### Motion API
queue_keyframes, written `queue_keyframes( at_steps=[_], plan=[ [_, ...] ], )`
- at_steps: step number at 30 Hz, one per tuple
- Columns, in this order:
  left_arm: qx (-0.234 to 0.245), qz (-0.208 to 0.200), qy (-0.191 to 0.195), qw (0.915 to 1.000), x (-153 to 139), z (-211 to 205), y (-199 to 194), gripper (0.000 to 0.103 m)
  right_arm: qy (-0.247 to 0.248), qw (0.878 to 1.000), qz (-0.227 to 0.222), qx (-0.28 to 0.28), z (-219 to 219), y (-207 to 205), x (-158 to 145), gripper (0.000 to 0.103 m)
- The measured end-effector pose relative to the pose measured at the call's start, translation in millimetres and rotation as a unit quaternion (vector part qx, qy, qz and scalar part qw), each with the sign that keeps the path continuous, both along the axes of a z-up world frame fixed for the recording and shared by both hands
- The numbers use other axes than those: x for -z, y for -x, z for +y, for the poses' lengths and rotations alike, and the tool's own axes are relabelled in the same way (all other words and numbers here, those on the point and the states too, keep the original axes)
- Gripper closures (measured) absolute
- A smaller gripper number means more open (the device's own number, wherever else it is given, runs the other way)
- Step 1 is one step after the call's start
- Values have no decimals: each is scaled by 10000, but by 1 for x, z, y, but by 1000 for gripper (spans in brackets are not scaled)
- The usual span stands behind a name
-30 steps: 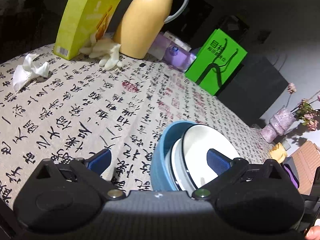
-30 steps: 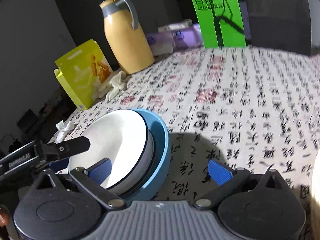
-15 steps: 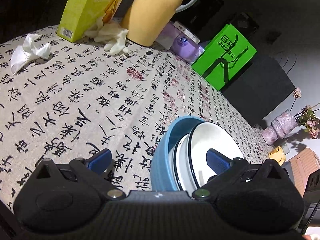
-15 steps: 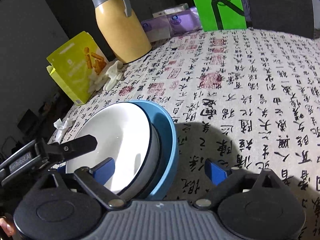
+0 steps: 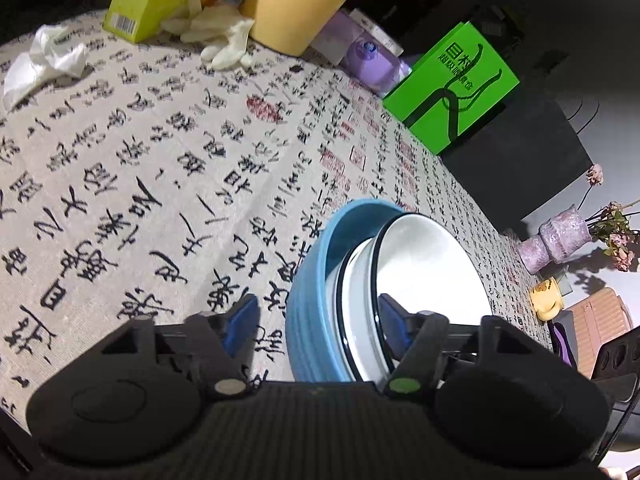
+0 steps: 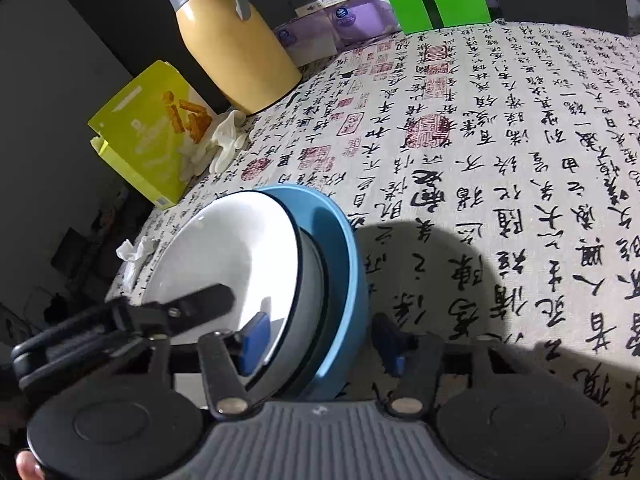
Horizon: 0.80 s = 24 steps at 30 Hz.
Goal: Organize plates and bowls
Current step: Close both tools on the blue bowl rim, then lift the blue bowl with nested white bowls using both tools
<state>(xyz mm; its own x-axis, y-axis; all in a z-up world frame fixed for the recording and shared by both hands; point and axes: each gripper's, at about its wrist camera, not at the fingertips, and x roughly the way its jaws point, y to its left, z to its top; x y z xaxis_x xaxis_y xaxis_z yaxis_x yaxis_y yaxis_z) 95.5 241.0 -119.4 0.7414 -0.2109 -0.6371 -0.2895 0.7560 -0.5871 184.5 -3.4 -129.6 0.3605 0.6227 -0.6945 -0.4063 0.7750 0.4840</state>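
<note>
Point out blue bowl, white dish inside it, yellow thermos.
blue bowl (image 6: 352, 280), right wrist view, outer wall near the rim.
white dish (image 6: 240, 252), right wrist view, inner white surface.
yellow thermos (image 6: 236, 56), right wrist view, middle of the body.

Calligraphy-print tablecloth (image 5: 160, 168) on a table, dark wall (image 6: 60, 60) behind.

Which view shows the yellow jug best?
The right wrist view: the yellow jug appears whole, with grey lid and handle. The left wrist view cuts it off at the frame's top, leaving only the lower body.
</note>
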Motion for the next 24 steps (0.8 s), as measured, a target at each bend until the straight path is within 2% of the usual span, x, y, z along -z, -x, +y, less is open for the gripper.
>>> queue_keyframes(
  at_steps=[6, 24],
  plan=[
    [71, 27, 156, 9998, 3, -1, -2, 56, -51, 10000, 16, 13, 0, 0, 0, 53],
    [-5, 94, 119, 9999, 2, -8, -5, 55, -245, 9994, 120, 228, -7, 0, 2, 59]
  ],
)
